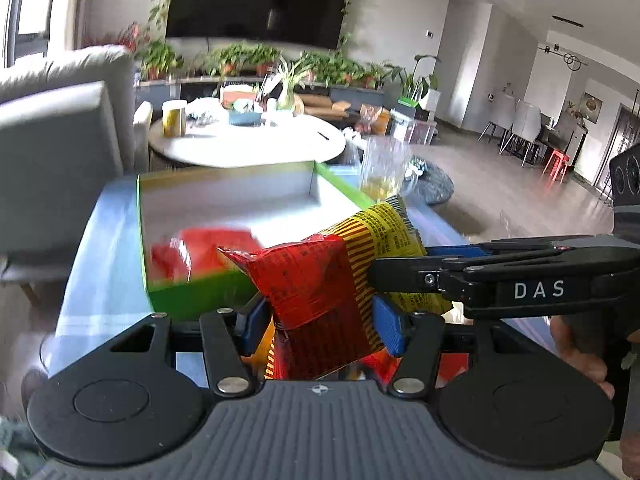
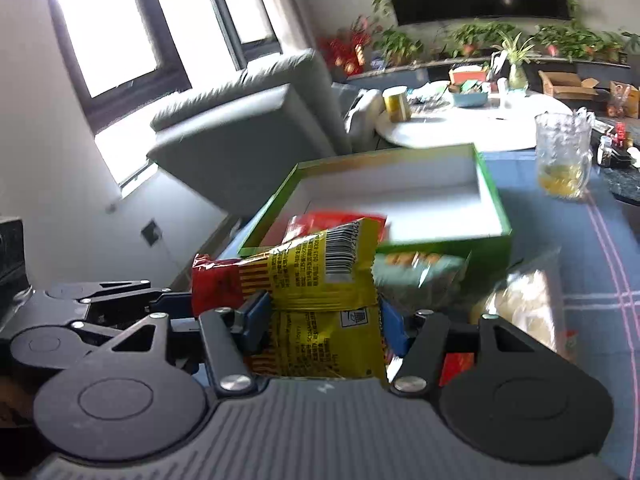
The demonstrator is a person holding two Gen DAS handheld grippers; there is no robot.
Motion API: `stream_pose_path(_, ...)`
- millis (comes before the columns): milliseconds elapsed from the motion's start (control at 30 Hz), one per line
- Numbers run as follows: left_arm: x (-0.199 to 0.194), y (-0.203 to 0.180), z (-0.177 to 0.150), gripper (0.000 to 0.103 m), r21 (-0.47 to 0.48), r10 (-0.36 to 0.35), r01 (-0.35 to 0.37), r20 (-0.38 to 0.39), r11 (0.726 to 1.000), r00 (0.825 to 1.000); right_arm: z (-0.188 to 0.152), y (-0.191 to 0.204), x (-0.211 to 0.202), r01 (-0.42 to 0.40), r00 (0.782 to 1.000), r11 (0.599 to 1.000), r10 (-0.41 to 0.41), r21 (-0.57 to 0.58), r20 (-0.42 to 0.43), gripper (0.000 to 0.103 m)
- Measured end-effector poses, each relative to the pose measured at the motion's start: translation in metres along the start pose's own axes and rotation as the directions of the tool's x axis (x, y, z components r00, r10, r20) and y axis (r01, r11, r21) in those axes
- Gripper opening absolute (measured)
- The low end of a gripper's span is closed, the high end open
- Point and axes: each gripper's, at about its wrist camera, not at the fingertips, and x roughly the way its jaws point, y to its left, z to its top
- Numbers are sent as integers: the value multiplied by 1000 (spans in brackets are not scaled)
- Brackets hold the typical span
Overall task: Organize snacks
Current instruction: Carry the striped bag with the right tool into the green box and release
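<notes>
**Ana:** Red and yellow foil fills the middle of the left wrist view. The snack packet [image 1: 320,292] sits between the blue pads [image 1: 386,326] of the left gripper [image 1: 320,320], which is clamped on its red end. From the right edge of the frame, the right gripper [image 1: 400,270] reaches in and pinches the yellow end of the same packet.

**Ben:** So both tools hold one packet. Where does it go?

**Ana:** My guess is the green box [image 1: 192,292], left of centre in the frame, just beyond the packet. Something red [image 1: 192,254] already lies blurred in its near corner. To do it well, I would have one gripper let go first, so the foil is not pulled two ways, then carry the packet over the near wall and release it low, beside the red thing.

**Ben:** And the right wrist view?

**Ana:** Here the right gripper [image 2: 324,320] is closed on the snack packet [image 2: 320,280], whose yellow face shows a barcode and small print. At left centre, the left gripper [image 2: 188,302] grips the red end. The green box [image 2: 496,204] lies just behind, its white floor mostly bare, a red pack [image 2: 340,220] at its near side. A greenish pack [image 2: 420,280] and a pale bag [image 2: 520,308] lie at lower right, outside the box, and a glass mug [image 2: 564,156] stands at upper right.

**Ben:** How will the packet handle?

**Ana:** It looks puffed, crinkly and light, so likely slippery.
</notes>
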Motion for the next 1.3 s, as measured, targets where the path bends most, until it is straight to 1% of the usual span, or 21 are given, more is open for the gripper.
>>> stream_pose_path(133,14,-6,22,53,33,3,-3,24,999,1000,19,-13,1,10,999,1000,-10,8,45,79)
stream_pose_path(333,46,-10,52,53,61,13,-15,31,998,999,41,-30,10,39,996,999,-40,9,85,79)
stream_pose_path(467,71,-11,66,53,84,28,-30,27,996,999,51,-47,22,47,994,998,-50,36,101,79)
stream_pose_path(567,93,-6,75,53,80,28,-29,5,996,1000,55,-61,34,46,994,997,-52,64,100,79)
stream_pose_path(767,131,2,77,53,79,23,-20,-42,997,999,59,-86,61,47,996,992,-55,114,67,79)
stream_pose_path(867,147,10,72,53,52,17,-13,-79,999,997,56,-95,73,49,998,990,-55,131,40,79)
stream_pose_path(967,159,13,67,53,46,26,-21,-110,999,994,52,-99,82,54,998,989,-56,140,10,79)
stream_pose_path(1100,169,18,63,54,24,39,-36,-158,999,987,46,-104,89,55,998,987,-52,152,-25,79)
stream_pose_path(1133,170,19,62,54,21,47,-44,-163,999,985,46,-104,89,62,998,988,-60,141,-17,79)
stream_pose_path(1200,168,19,61,55,27,63,-60,-157,998,986,45,-102,88,66,998,991,-64,115,-18,79)
stream_pose_path(1267,164,18,60,59,35,76,-71,-158,997,985,44,-99,83,73,997,992,-72,103,-13,79)
stream_pose_path(1300,161,18,58,59,37,80,-75,-158,996,984,43,-97,79,76,997,993,-76,94,-12,79)
